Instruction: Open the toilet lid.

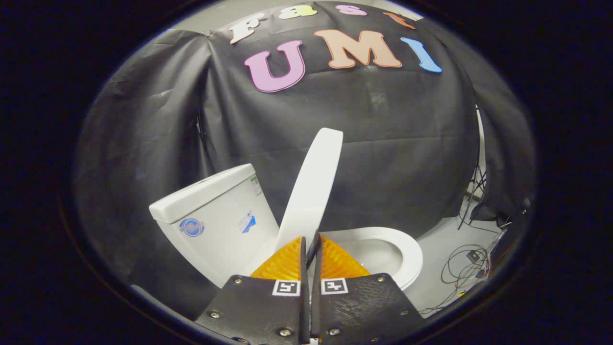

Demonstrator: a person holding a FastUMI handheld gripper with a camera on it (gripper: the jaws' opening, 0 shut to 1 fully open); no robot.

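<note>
I had the gripper (311, 247) closed down on the lower edge of the toilet lid (313, 179), the two orange fingers (286, 261) pressed narrow with only the thin rim of the lid between them. The lid stood raised, tilted well up from the seat (407, 249) and leaning toward the tank (215, 211), which sat just beside it. I judged the task close to done.

The lid looked like hard, glossy plastic: stiff, fairly light, and slick, so I reckoned a pinch on the edge could slide unless the ribbed pads bit squarely. The rim near the free end seemed the sensible place to hold, since that gives the most leverage about the hinge. I guessed it would fall back against the tank of its own weight, so easing it seemed wiser than dropping it.

The hinge was hidden behind my fingers, and I could not tell whether the lid touched the tank yet. The bowl's inside was partly cut off, and the cables (467, 268) on the floor (445, 235) were hard to make out.
</note>
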